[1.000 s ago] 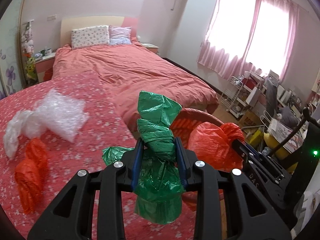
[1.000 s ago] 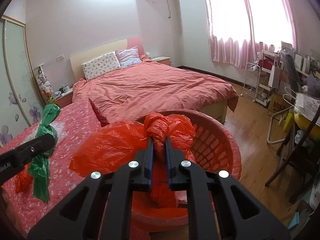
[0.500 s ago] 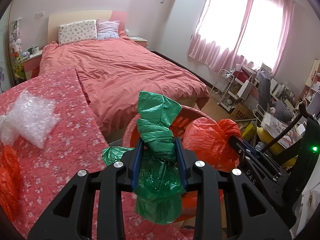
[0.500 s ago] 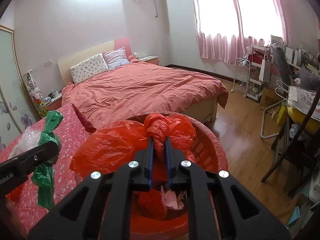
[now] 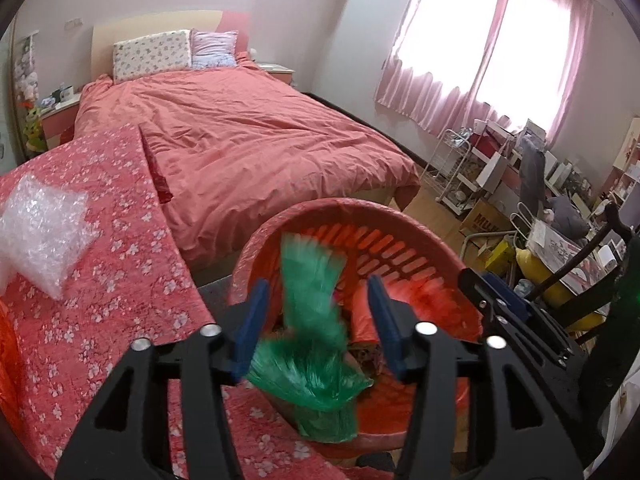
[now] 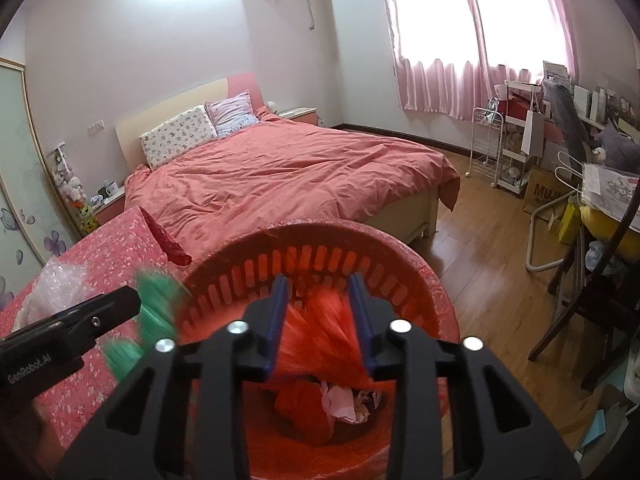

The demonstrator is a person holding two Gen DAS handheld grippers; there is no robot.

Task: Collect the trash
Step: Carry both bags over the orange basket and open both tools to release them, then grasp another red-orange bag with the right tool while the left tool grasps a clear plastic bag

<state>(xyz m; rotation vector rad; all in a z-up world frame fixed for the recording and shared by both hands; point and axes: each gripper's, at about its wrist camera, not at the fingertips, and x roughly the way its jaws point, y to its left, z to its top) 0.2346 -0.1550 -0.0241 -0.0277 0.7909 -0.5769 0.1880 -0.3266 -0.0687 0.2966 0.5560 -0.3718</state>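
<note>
A red slatted plastic basket (image 5: 400,220) stands at the edge of the red floral quilt; it also shows in the right wrist view (image 6: 320,240). My left gripper (image 5: 318,314) is open above the basket, and a green plastic bag (image 5: 312,344), blurred, is falling between its fingers into the basket. My right gripper (image 6: 320,316) is open over the basket, and an orange plastic bag (image 6: 320,336), blurred, is dropping from it onto paper scraps inside. The left gripper (image 6: 68,326) and the green bag (image 6: 154,312) show at the left of the right wrist view.
A clear bubble-wrap bag (image 5: 40,228) lies on the floral quilt (image 5: 112,280) at left, with an orange bag (image 5: 8,352) at the far left edge. The bed (image 5: 248,148) is behind. A wire rack, boxes and chairs (image 6: 560,208) crowd the right side on a wood floor.
Both grippers have opened over the basket. The green bag has left the left gripper and the orange bag has left the right gripper; both are falling into the basket.
</note>
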